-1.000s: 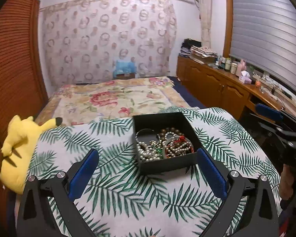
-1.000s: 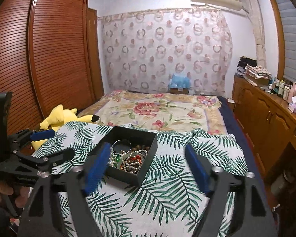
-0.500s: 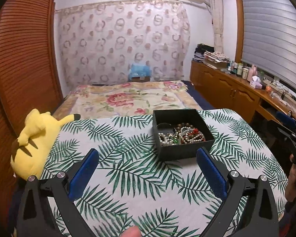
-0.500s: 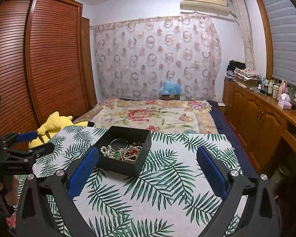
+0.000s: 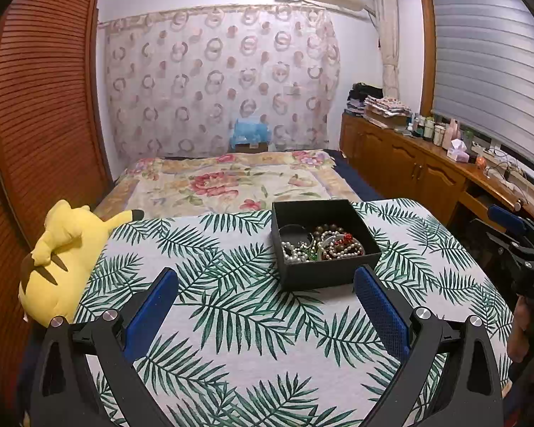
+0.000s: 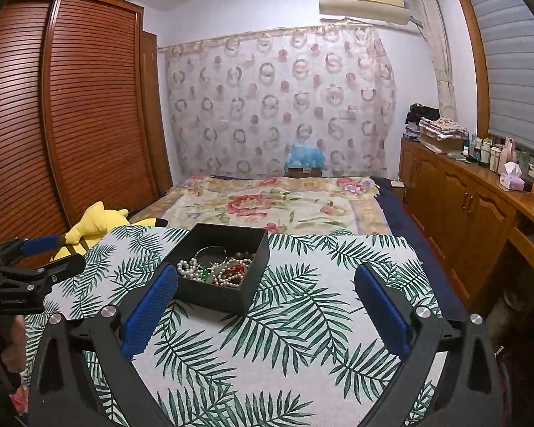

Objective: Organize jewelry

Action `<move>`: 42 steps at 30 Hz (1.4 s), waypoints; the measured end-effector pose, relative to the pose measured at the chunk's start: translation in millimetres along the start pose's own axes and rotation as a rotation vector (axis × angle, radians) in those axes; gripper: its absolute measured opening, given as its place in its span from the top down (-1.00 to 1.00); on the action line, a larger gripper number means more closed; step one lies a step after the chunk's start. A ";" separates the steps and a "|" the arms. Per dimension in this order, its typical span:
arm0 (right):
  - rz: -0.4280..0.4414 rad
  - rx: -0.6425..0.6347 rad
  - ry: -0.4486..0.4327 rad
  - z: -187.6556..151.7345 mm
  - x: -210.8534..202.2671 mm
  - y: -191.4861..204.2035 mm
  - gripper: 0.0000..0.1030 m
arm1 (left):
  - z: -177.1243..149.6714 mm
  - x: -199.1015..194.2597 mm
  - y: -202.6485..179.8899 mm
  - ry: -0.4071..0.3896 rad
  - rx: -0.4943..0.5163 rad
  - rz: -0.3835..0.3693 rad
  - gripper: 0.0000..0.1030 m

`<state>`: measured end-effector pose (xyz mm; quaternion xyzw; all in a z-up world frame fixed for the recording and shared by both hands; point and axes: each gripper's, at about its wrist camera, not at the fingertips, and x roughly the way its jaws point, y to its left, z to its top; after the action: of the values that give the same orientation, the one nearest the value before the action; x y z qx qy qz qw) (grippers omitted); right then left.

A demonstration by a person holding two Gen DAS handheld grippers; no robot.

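An open black box (image 5: 324,270) stands on the palm-leaf tablecloth (image 5: 238,306). It holds a tangle of jewelry (image 5: 322,245): pearl strands, brown and red beads, green pieces and a round bangle. The box also shows in the right wrist view (image 6: 217,291), with the jewelry (image 6: 219,268) inside. My left gripper (image 5: 265,286) is open and empty, pulled back in front of the box. My right gripper (image 6: 265,286) is open and empty, with the box just beyond its left finger. Each gripper shows at the edge of the other's view.
A yellow plush toy (image 5: 58,252) lies at the table's left edge. A bed with a floral cover (image 5: 228,181) lies beyond the table. A wooden cabinet (image 5: 409,174) with bottles runs along the right wall. A slatted wardrobe (image 6: 71,124) stands left.
Both grippers have drawn back and up from the box, so it looks smaller and farther off. The right gripper's fingers have opened wider. The box and jewelry have not moved.
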<state>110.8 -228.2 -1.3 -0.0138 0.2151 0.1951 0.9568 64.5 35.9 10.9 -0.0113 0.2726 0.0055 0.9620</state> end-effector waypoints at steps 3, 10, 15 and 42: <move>-0.002 0.001 -0.001 0.3 -0.4 0.8 -0.95 | 0.2 0.0 -0.3 0.001 -0.001 -0.003 -0.85; -0.001 0.002 -0.001 0.5 -0.4 0.5 -0.95 | 0.6 -0.3 -2.4 -0.003 0.001 -0.002 -0.85; -0.001 0.002 -0.003 0.1 0.0 0.1 -0.95 | 0.8 -0.2 -2.5 -0.002 0.001 -0.005 -0.85; -0.001 0.003 -0.002 0.0 0.0 0.9 -0.95 | -1.8 -0.7 -5.4 0.001 0.009 -0.003 -0.85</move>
<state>110.5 -227.4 -1.2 -0.0122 0.2142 0.1941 0.9572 63.0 30.5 9.8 -0.0075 0.2732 0.0029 0.9619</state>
